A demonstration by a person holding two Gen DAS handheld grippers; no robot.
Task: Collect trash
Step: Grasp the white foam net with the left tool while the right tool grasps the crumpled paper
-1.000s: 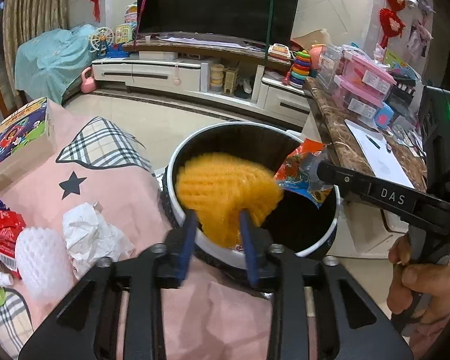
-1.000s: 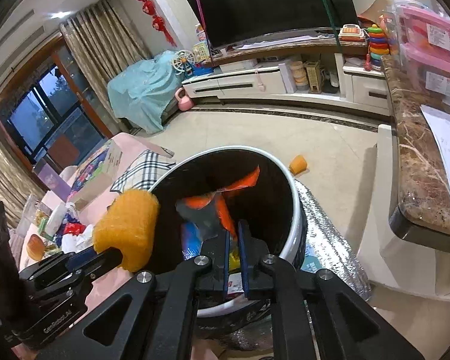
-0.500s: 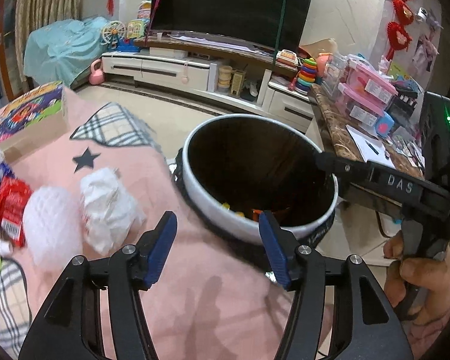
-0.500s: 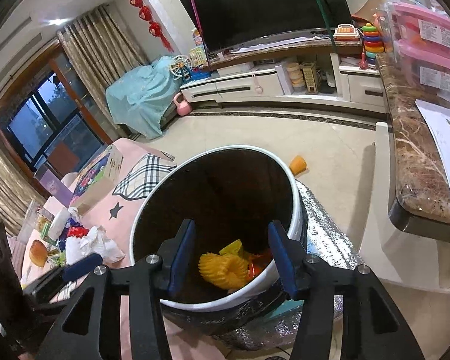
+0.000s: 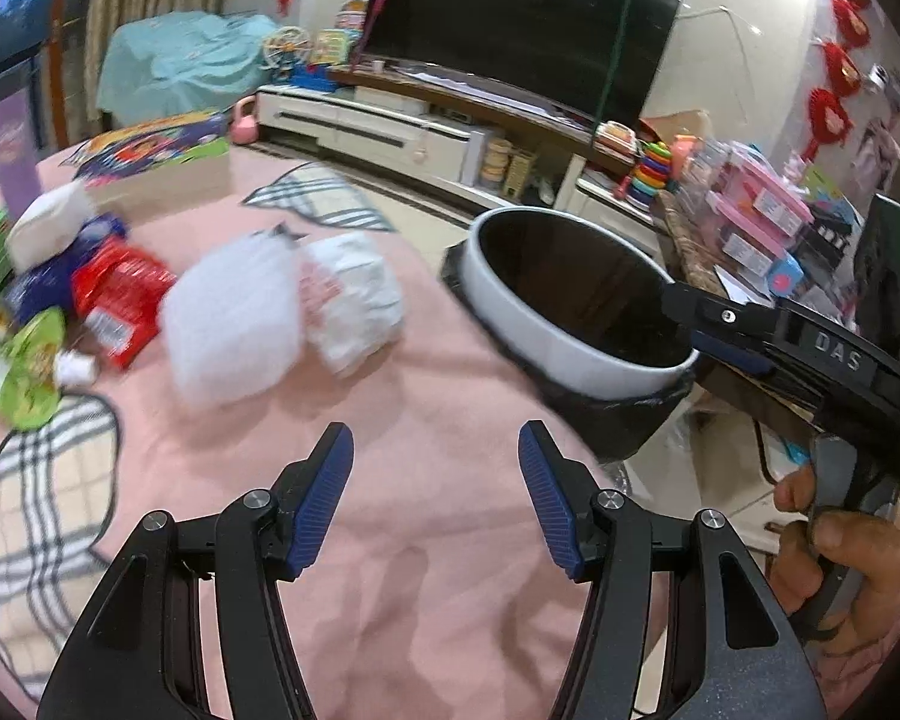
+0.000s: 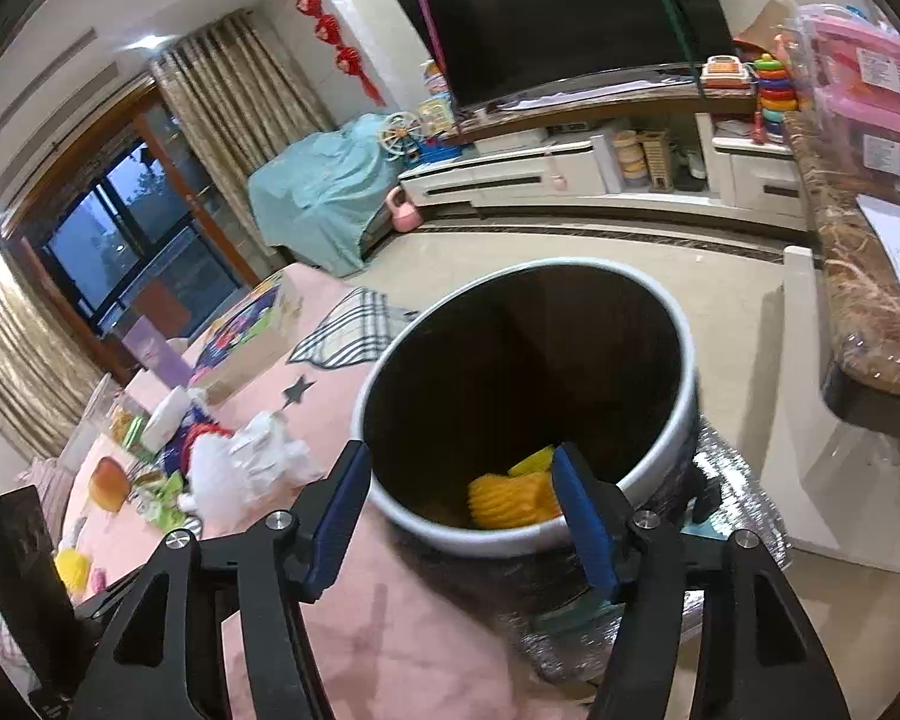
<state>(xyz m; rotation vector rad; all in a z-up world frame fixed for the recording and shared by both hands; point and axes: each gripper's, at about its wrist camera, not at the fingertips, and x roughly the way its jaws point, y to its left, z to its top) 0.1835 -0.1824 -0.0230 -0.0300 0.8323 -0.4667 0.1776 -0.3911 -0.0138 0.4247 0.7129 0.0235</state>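
Observation:
A white-rimmed black trash bin (image 5: pixel 576 354) stands beside the pink table (image 5: pixel 390 516); in the right wrist view (image 6: pixel 444 525) it holds an orange foam net (image 6: pixel 507 501). My left gripper (image 5: pixel 435 501) is open and empty over the table, left of the bin. My right gripper (image 6: pixel 459 516) is open and empty over the bin's near rim; it also shows in the left wrist view (image 5: pixel 750 336). On the table lie a white foam net (image 5: pixel 234 324), crumpled white paper (image 5: pixel 354 300) and a red wrapper (image 5: pixel 117 306).
More wrappers, a green packet (image 5: pixel 30 366) and a colourful box (image 5: pixel 162 162) lie at the table's left. A marble counter (image 6: pixel 858 300) with pink boxes stands right of the bin. A TV cabinet (image 6: pixel 570 174) is across the floor.
Both grippers opened and dropped the orange net and the snack wrapper into the bin. The left gripper then swung left and back over the table; the right pulled back a little.

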